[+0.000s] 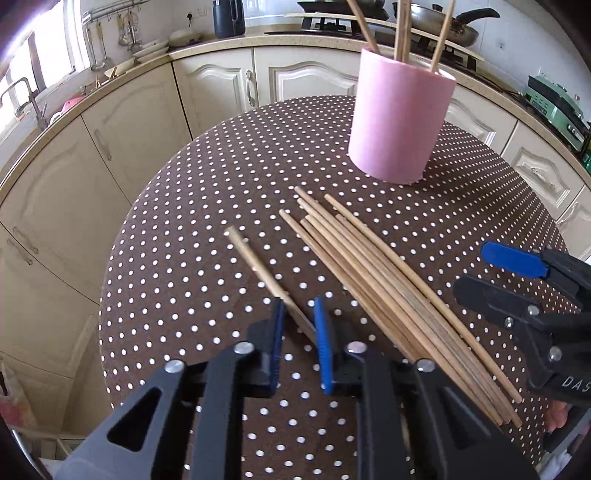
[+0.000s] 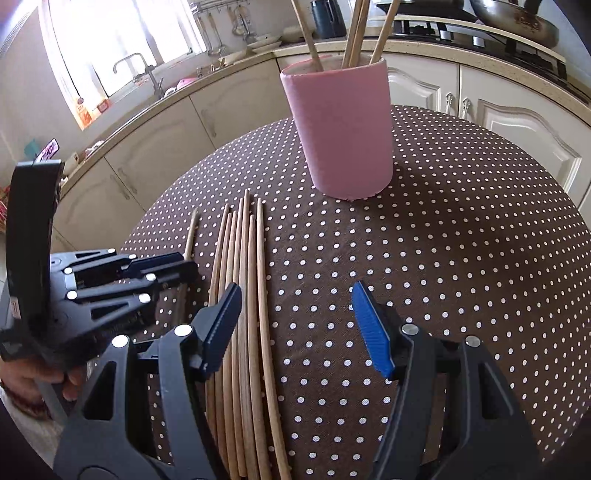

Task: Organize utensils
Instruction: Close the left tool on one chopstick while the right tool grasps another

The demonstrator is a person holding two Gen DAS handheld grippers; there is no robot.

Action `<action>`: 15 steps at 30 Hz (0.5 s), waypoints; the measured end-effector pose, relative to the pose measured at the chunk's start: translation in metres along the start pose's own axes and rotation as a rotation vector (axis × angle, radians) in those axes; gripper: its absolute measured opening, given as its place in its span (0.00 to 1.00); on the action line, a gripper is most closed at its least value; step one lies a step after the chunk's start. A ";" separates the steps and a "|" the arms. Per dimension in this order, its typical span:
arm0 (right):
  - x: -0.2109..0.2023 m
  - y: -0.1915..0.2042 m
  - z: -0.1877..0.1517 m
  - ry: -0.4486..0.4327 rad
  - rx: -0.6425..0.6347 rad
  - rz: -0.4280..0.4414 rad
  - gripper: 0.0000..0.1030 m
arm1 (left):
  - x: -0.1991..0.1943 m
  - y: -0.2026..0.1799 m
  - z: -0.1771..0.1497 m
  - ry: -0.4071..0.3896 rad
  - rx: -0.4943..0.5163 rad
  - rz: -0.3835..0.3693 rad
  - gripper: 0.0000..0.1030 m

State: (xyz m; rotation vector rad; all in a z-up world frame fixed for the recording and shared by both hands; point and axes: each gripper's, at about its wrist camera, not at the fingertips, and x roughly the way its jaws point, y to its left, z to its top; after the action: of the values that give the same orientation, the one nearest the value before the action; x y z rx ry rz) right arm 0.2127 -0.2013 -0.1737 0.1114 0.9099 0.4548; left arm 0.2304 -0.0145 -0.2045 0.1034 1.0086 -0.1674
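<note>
A pink cylindrical holder [image 1: 400, 122] [image 2: 341, 133] stands upright on the round dotted table, with several wooden chopsticks [image 1: 402, 29] [image 2: 354, 33] in it. A bundle of wooden chopsticks [image 1: 388, 280] [image 2: 240, 295] lies flat in front of it. One single chopstick [image 1: 255, 262] [image 2: 190, 232] lies apart, left of the bundle. My left gripper [image 1: 299, 321] has its jaws narrowly around the near end of this single chopstick; contact is unclear. My right gripper [image 2: 295, 325] is wide open and empty, its left finger over the bundle. It also shows in the left wrist view [image 1: 517, 273].
The brown polka-dot tablecloth [image 1: 207, 206] [image 2: 461, 240] covers the round table, whose edge drops off on the left. Cream kitchen cabinets [image 1: 122, 122] curve behind. A stove with a pan [image 1: 443, 22] and a sink with tap [image 2: 144, 70] stand on the counter.
</note>
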 end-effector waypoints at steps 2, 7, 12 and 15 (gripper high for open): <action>0.001 0.003 0.000 0.009 -0.008 -0.013 0.60 | 0.003 0.004 0.002 0.009 -0.020 -0.009 0.08; 0.001 0.009 0.001 0.035 -0.018 -0.010 0.60 | 0.001 0.003 -0.002 0.022 -0.064 -0.061 0.08; 0.004 0.017 0.006 0.079 -0.063 -0.033 0.60 | -0.001 0.001 -0.008 0.040 -0.076 -0.059 0.08; 0.006 0.021 0.009 0.100 -0.087 -0.046 0.60 | -0.002 0.000 -0.013 0.052 -0.078 -0.064 0.10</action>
State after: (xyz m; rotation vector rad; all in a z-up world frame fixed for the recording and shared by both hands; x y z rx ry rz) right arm 0.2160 -0.1786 -0.1669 -0.0118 0.9874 0.4595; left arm 0.2188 -0.0120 -0.2098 0.0041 1.0700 -0.1845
